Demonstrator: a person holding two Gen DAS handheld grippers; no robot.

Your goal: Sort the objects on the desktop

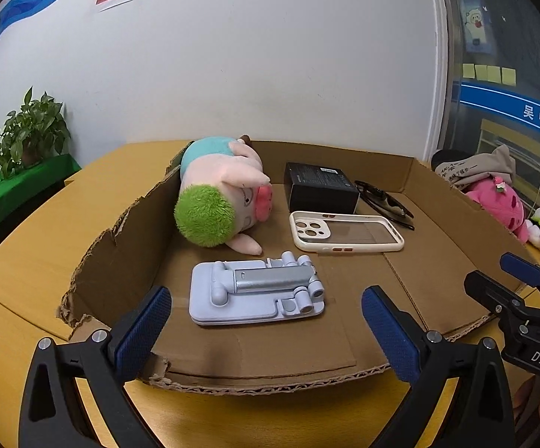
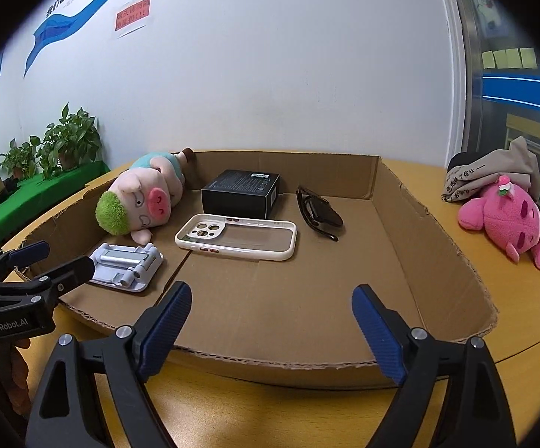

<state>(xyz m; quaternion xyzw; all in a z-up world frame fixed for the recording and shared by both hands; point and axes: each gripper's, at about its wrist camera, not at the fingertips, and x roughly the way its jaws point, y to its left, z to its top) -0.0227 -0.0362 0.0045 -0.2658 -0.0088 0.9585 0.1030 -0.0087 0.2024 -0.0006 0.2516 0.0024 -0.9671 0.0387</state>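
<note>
Left tool [image 1: 266, 321]: jaws spread wide, nothing between the pads; poised over the near rim of the cardboard tray [image 1: 128, 246] on the wooden counter [image 1: 27, 261].

Phone stand [image 1: 256, 291]: directly ahead of the left tool, just past its fingertips, inside the tray at the near left. Folded flat, pale lilac base with a grey metal arm and round hinge knobs. Long axis crosswise to the left tool's pointing line, so ends face the two pads. Nearer the left tool than the right; judged the likely next pick.

Plush pig [image 1: 225, 194]: behind the stand against the tray's left wall, lying on its side, green fuzzy hair, pink snout, teal shirt.

Phone case [image 1: 344, 231]: mid-tray, cream rim, clear back, camera cut-out to the left, long axis crosswise.

Black box [image 1: 320, 186]: behind the case, near the far wall.

Sunglasses [image 1: 385, 205]: dark, folded, just right of the box.

Right tool [image 2: 271, 326]: jaws wide apart, empty; over the near rim toward the bare right half of the tray. Case and sunglasses ahead of it, well apart from the fingertips.

Pink plush [image 2: 505, 220]: outside the tray, far right on the counter.
</note>
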